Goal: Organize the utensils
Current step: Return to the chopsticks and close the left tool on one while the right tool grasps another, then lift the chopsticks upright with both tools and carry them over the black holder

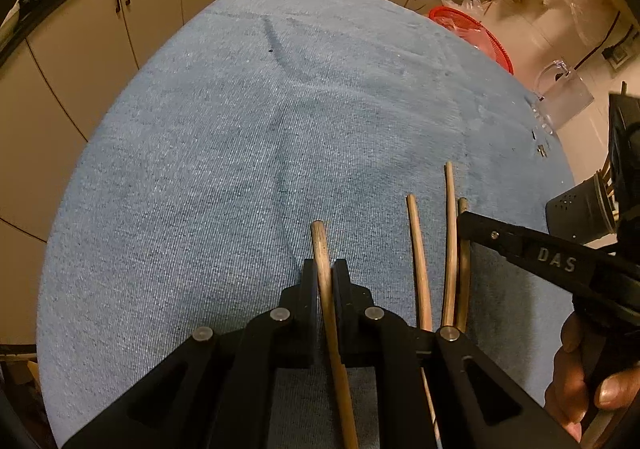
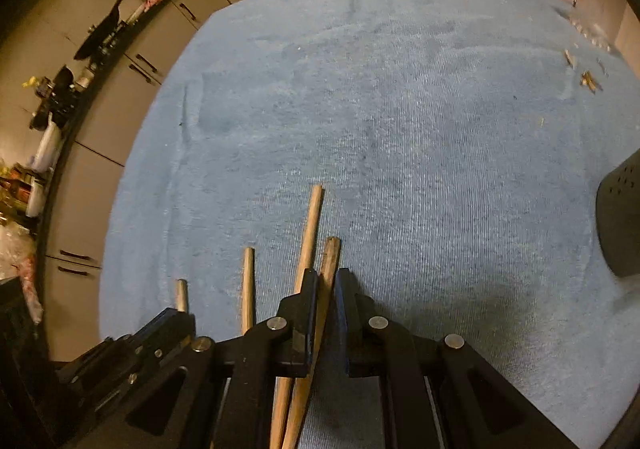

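While the left gripper (image 1: 325,281) is clamping one wooden chopstick (image 1: 323,269) over the blue cloth (image 1: 240,153), the right gripper (image 2: 327,285) is pinching a darker chopstick (image 2: 330,261) beside two loose ones.

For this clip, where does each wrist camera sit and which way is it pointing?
Left wrist: rides on the left gripper, looking along its fingers over the blue cloth towards cabinets; the jaws close on one wooden chopstick. The right gripper and the person's right hand show at right.
Right wrist: rides on the right gripper, facing the same cloth; its jaws close on a darker chopstick; part of the left gripper's frame shows lower left.
Shared: cloth, four chopsticks, red basket, black holder.
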Available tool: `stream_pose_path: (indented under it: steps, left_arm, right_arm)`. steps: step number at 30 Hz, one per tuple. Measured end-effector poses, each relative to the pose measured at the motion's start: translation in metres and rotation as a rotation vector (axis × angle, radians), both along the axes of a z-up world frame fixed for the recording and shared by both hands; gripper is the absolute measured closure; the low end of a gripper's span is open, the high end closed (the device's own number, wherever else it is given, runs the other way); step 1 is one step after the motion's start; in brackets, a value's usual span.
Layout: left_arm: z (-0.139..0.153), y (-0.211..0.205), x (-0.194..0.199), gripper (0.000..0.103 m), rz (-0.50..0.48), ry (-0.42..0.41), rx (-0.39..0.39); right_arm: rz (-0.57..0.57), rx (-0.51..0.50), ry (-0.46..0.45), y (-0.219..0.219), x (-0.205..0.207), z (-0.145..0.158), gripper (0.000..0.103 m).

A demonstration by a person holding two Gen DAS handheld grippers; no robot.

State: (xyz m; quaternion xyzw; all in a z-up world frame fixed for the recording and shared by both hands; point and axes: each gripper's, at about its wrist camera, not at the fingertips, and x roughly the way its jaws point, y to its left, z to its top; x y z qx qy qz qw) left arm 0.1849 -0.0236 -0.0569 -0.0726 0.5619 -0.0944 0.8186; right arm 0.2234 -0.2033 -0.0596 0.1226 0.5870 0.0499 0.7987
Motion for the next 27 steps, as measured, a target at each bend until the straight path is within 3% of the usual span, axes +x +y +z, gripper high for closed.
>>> stream_pose_path:
  steps: [4,7,10,17,27]
  left_arm:
    - [0.001,-0.008,0.007,0.093,-0.003,-0.013,0.032]
    - [0.001,-0.013,0.014,0.095,-0.009,-0.017,0.04]
    - [0.002,-0.008,0.012,0.095,-0.021,-0.024,-0.005]
    - [0.062,0.003,-0.015,0.096,-0.027,-0.191,-0.1]
    - [0.134,-0.005,-0.063,0.096,-0.081,-0.387,-0.103]
  right_arm:
    - [0.028,-0.08,-0.009,0.012,0.003,0.001,0.092]
    - [0.022,-0.056,-0.018,0.005,0.003,0.0,0.094]
    - [-0.018,-0.012,-0.058,-0.015,-0.01,0.007,0.095]
    - [-0.02,0.11,-0.317,-0.045,-0.062,0.07,0.095]
    - [0.014,0.151,-0.689,-0.059,-0.141,0.153,0.095]
